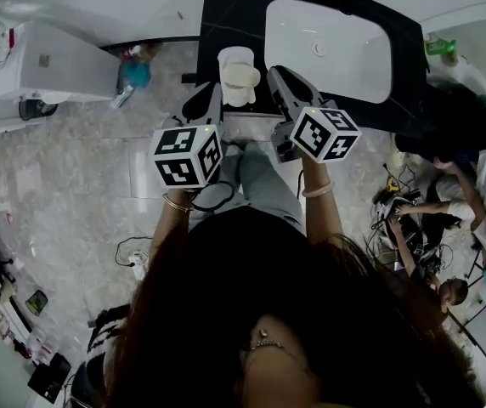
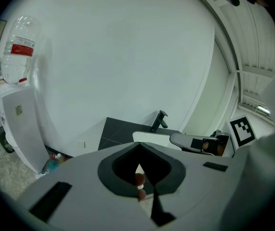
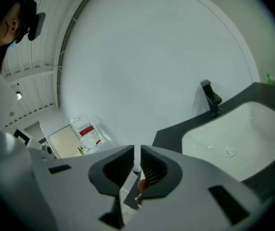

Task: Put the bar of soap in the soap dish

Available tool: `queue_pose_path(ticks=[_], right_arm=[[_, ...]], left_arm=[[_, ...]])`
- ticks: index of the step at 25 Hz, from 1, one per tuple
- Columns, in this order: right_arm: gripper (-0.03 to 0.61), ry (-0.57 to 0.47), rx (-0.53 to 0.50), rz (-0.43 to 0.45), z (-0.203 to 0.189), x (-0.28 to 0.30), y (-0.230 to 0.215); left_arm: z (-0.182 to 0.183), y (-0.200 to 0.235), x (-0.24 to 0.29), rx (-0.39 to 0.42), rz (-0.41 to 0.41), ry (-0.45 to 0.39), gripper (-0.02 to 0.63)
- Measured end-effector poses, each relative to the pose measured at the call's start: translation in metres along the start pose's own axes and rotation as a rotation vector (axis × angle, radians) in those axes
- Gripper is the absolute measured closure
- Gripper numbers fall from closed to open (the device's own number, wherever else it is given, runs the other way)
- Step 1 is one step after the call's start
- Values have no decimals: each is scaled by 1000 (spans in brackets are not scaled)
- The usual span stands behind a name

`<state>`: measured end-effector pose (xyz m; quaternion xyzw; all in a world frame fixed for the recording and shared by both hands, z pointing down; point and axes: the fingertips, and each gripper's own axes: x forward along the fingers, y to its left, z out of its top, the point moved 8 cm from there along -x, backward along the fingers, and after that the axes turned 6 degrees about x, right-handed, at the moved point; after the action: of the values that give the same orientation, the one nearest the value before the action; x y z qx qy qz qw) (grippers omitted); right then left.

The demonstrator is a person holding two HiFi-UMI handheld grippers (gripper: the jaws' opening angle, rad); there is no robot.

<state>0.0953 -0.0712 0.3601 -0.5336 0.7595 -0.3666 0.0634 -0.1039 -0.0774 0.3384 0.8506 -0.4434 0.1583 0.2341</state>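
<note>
My right tool [image 3: 136,159] has ribbed dark pads a thin slit apart, with nothing between them. My left tool [image 2: 138,150] is pressed together and empty. The cream, rounded soap [image 1: 241,87] lies just ahead between both tools, on the dark glossy bench [image 1: 226,7] beside the white sink [image 1: 336,49]. It touches a whiter piece, perhaps the dish [image 1: 234,58].

Not a word or number here can be read. The left cube [image 1: 186,155] and the right cube [image 1: 325,134] carry black-and-white square markers, which are patterns only, with no letters. The bottle [image 2: 18,49] atop the white cabinet [image 2: 22,129] wears a red label [image 2: 22,50] crossed by a pale band of print, too small to make out. A small sticker [image 2: 18,110] on the cabinet's front is just as unreadable.
</note>
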Motion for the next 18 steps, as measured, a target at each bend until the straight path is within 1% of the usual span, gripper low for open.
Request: queue_pose_path(ticks=[4, 12, 18], right_arm=[[540, -36, -74, -2, 14, -19, 25], [559, -106, -232, -26, 44, -37, 65], [561, -136, -269, -25, 52, -51, 78]], left_arm=[[13, -9, -12, 18, -7, -44, 617], [49, -21, -29, 78, -21, -141, 617], [59, -35, -35, 105, -43, -177, 617]])
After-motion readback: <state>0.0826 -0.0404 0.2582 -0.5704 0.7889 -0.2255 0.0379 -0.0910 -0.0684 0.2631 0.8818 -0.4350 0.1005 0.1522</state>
